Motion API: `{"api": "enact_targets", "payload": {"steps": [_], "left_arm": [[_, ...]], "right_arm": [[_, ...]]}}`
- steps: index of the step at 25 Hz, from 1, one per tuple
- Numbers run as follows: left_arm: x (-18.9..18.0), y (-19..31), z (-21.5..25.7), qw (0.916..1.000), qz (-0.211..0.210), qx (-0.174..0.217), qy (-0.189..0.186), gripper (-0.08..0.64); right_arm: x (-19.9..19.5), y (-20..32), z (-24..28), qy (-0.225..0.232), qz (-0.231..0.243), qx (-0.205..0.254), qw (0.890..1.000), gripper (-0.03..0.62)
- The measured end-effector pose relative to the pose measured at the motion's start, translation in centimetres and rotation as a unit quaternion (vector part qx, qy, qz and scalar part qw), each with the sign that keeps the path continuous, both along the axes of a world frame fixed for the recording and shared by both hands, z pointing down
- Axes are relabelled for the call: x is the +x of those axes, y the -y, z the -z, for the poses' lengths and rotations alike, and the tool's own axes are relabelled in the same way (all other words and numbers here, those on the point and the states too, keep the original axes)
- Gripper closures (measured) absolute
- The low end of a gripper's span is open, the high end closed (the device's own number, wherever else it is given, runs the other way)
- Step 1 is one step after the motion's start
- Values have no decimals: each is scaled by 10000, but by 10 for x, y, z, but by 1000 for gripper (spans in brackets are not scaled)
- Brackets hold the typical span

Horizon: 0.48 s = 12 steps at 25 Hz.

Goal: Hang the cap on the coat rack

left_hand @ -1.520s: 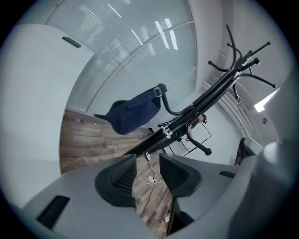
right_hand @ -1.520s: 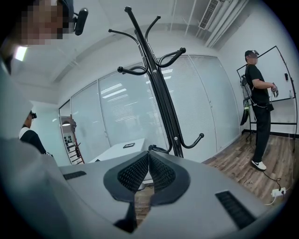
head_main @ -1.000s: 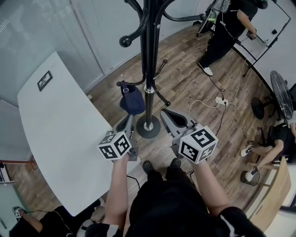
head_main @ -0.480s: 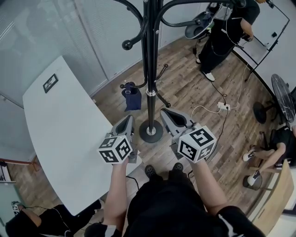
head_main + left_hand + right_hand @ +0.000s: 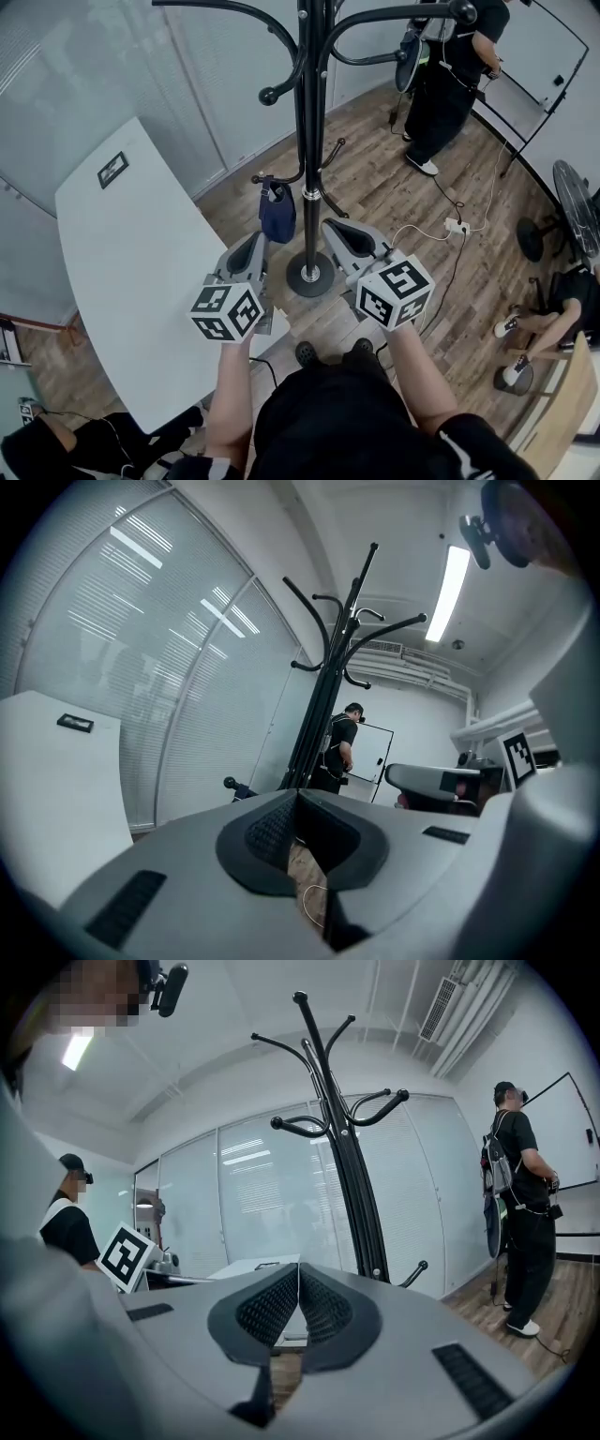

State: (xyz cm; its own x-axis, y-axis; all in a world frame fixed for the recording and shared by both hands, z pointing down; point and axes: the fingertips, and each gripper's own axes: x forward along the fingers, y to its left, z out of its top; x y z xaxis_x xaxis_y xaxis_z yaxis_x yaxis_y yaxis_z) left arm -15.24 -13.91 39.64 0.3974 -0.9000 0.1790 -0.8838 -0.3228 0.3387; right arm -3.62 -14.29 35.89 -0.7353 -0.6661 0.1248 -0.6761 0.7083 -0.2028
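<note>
**A:** Where is the cap?

**B:** The dark blue cap (image 5: 277, 213) hangs from a low hook (image 5: 281, 178) of the coat rack (image 5: 306, 112). It is on the left side of the black pole and just beside it.

**A:** Is either gripper on it?

**B:** No. The left gripper (image 5: 253, 246) is near the cap, on its near side, but apart from it. Its fingers (image 5: 272, 829) are closed tip to tip with nothing between them. Only a strip of wooden floor (image 5: 394, 187) shows below the pads.

**A:** And the right one?

**B:** The right gripper (image 5: 336, 231) sits just right of the pole. Its fingers (image 5: 323, 1312) are pressed together too, and they hold nothing.

**A:** How do the two sit around the rack?

**B:** From the head view they are side by side, both pointing away from the person. The rack's round base (image 5: 310, 275) stands on the floor between them. In the left gripper view the pole rises just above the closed tips. In the right gripper view it stands a little to the right of them.

**A:** What else is around?

**B:** A white worktop (image 5: 131, 272) is on the left, with a small marker tag (image 5: 113, 169) lying on it. A person (image 5: 450, 84) in dark clothes stands at the far right.
</note>
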Motion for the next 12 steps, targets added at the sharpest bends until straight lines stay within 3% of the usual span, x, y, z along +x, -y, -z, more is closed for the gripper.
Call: {"api": "enact_targets", "payload": {"steps": [12], "left_arm": [[4,-19,36,9982,-72,512,306,545]], "right_arm": [[-10,-8,7,-47,78,275,9996,561]]}}
